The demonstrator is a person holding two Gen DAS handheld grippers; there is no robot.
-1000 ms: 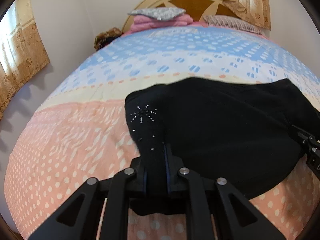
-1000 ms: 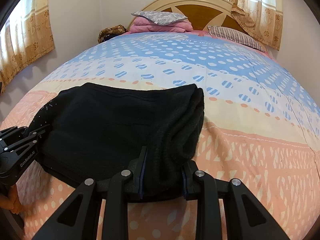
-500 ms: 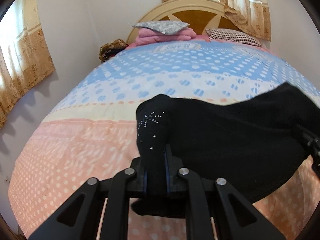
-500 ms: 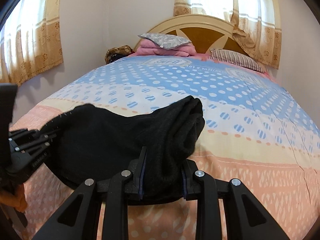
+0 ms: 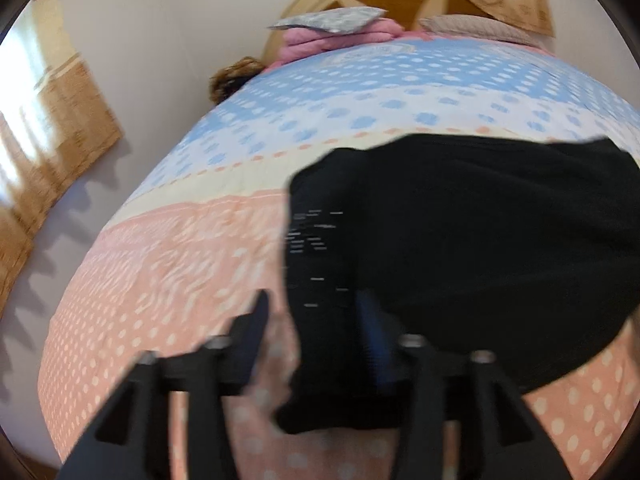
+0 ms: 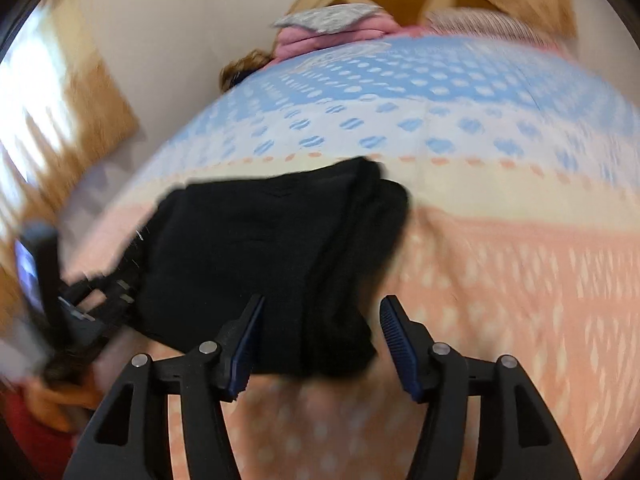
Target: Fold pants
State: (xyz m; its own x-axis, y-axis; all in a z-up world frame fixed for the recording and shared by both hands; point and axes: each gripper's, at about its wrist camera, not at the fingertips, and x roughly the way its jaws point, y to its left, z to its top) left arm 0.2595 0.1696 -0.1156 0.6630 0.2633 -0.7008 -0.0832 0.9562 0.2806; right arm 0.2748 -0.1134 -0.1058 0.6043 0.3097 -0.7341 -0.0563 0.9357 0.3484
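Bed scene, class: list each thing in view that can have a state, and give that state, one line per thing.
Pants: folded, lying on the bedspread, released.
Left claw: jaws apart, just opened, pants edge between them.
Right claw: jaws apart, just opened, pants edge between them.
Bedspread: spread flat.
Pillows: stacked at the headboard.

Dotted bedspread (image 5: pixel 240 264), pink blankets (image 5: pixel 320 42) (grey pillow (image 5: pixel 328 22) on top), wooden headboard (image 5: pixel 384 0), curtains (image 5: pixel 52 128).

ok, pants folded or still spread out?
Folded. The pants lie on the bed as a compact dark block with stacked layers along the right edge; both claws have just been opening and stand clear of the cloth.
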